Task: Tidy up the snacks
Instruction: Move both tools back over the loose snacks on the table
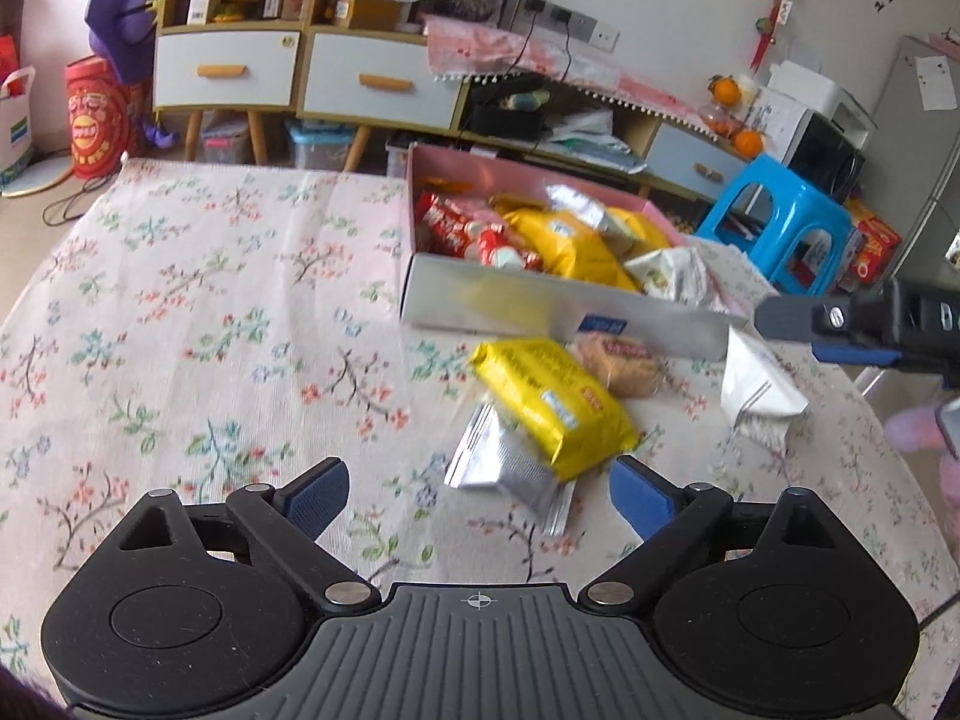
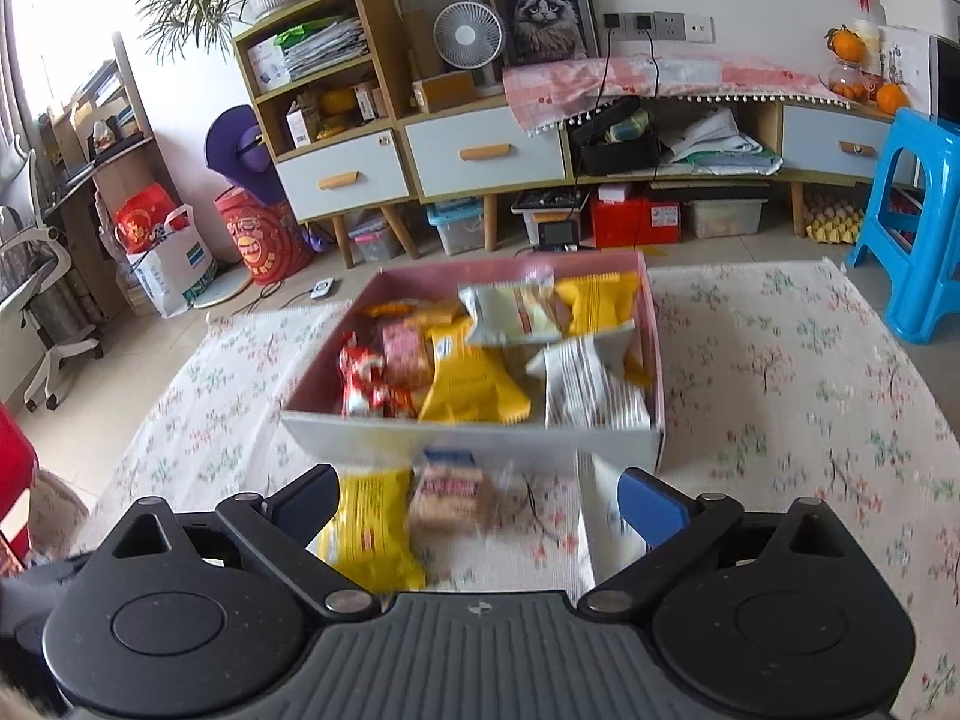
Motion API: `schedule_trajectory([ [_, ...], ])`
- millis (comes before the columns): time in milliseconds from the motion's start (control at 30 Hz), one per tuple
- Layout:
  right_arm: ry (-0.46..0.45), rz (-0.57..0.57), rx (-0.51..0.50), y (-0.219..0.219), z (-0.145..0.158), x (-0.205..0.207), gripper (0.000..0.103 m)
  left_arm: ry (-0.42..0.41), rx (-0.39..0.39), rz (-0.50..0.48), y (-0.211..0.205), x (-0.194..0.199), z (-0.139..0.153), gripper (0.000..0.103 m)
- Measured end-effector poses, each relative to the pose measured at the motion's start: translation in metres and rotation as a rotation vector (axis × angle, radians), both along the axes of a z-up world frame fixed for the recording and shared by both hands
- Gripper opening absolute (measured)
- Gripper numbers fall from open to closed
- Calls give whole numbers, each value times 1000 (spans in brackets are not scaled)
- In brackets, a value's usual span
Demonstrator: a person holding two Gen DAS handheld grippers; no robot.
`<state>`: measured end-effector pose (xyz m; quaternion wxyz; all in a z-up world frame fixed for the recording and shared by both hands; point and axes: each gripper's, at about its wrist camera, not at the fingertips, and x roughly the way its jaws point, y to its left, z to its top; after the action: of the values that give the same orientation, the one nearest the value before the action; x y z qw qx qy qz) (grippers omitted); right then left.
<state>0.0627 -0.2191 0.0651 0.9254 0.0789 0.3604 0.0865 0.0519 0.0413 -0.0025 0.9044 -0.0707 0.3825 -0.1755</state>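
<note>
A pink-lined box (image 1: 540,306) (image 2: 480,438) on the floral tablecloth holds several red, yellow and white snack packs. In front of it lie a yellow pack (image 1: 552,402) (image 2: 369,531), a silver pack (image 1: 504,468), a brown biscuit pack (image 1: 621,363) (image 2: 453,495) and a white pack (image 1: 759,393) (image 2: 597,516). My left gripper (image 1: 480,495) is open and empty, just short of the silver and yellow packs. My right gripper (image 2: 477,504) is open and empty above the loose packs; it also shows in the left wrist view (image 1: 786,321) at the right edge.
The table's far edge drops to the floor. Beyond stand low cabinets with drawers (image 2: 486,150), storage bins and a blue plastic stool (image 1: 780,222) (image 2: 918,222) near the table's right side. Bags (image 2: 174,258) sit on the floor at left.
</note>
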Motion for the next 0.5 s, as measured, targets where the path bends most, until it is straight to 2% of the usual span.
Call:
schedule_trajectory([
  [233,-60,-39,-28,-8,-28,-27,92,3,41,29,-4,-7,-20,95],
  [367,-83,-60,-53,-14,-40,-36,93,-51,97,33,-12,-11,-25,98],
  [500,-80,-57,-124,-18,-52,-37,93,-92,160,9,-24,-7,-28,98],
])
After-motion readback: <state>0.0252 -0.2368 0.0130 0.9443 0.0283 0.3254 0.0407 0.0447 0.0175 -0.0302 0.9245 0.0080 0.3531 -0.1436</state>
